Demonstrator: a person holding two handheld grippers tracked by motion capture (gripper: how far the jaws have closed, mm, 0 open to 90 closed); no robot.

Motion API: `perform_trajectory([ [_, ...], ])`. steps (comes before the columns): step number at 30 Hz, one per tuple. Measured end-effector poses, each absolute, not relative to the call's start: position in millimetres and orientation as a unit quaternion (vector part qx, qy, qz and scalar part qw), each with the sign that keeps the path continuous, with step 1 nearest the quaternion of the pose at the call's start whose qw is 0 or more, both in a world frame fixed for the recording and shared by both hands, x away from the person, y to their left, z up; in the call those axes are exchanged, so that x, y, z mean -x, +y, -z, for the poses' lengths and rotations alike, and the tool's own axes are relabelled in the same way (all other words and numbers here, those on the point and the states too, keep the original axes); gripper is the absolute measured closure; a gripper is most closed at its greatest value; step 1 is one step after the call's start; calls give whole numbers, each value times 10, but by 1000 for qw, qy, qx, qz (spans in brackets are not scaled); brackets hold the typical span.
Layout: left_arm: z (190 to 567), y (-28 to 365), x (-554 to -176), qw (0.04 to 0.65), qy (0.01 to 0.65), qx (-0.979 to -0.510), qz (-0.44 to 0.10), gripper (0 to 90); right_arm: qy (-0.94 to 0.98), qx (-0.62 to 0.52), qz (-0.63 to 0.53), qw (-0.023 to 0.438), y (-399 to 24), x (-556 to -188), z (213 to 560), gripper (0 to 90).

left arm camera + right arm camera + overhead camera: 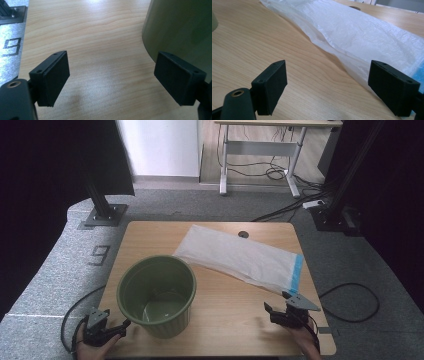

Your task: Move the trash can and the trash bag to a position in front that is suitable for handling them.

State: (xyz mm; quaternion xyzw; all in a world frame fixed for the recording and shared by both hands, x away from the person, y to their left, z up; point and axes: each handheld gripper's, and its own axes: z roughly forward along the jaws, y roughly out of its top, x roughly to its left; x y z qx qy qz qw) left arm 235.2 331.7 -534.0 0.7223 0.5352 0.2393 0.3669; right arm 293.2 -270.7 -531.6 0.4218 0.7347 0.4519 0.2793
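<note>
I hold my left gripper (112, 325) at the near left corner of the wooden table (230, 310), and its jaws stand wide apart with nothing between them; in the left gripper view I see only bare wood in the gap. Its one jaw is just beside the lower wall of the green bucket (157, 295), which stands upright and open on the near left part of the table. My right gripper (277, 307) is at the near right side, jaws also apart and empty. Just beyond it lies the white plastic bag (240, 255), flat, running diagonally to the far middle, with its blue strip (296, 272) at the end near this gripper.
</note>
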Motion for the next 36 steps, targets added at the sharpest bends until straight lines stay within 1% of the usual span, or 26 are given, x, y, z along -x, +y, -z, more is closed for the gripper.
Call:
perform_trajectory([
  [3,5346,3336,-2313,378,532,-722,-232,110,733,-424,-451,281,-2716,-2943,5319,148],
  [6,5321,3316,-2230,396,505,-734,-223,57,736,-425,-442,287,-2724,-2972,5325,148],
  [9,5304,3297,-2183,403,493,-739,-219,38,735,-426,-443,287,-2745,-2994,5318,148],
  [10,5279,3263,-2128,415,477,-745,-213,36,731,-430,-445,287,-2775,-3020,5312,148],
  [11,5279,3263,-2128,415,477,-745,-213,33,731,-430,-445,287,-2775,-3020,5312,148],
  [12,5244,3213,-2083,425,454,-756,-203,32,728,-433,-448,286,-2803,-3044,5313,148],
  [13,5244,3213,-2083,425,454,-756,-203,30,728,-433,-448,286,-2803,-3044,5313,148],
  [14,5218,3170,-2069,454,424,-763,-176,26,726,-437,-449,282,-2824,-3063,5319,148],
  [16,5205,3142,-2079,464,413,-766,-167,21,726,-438,-448,281,-2827,-3073,5324,148],
  [18,5160,3052,-2126,476,388,-774,-154,19,729,-437,-445,280,-2824,-3084,5329,148],
  [26,5092,2909,-2260,479,359,-786,-152,25,724,-440,-442,295,-2847,-3020,5301,152],
  [33,5047,2796,-2368,489,341,-791,-141,16,726,-442,-437,294,-2845,-2995,5318,154],
  [36,5031,2658,-2461,483,331,-799,-139,17,728,-440,-436,294,-2838,-2974,5334,155],
])
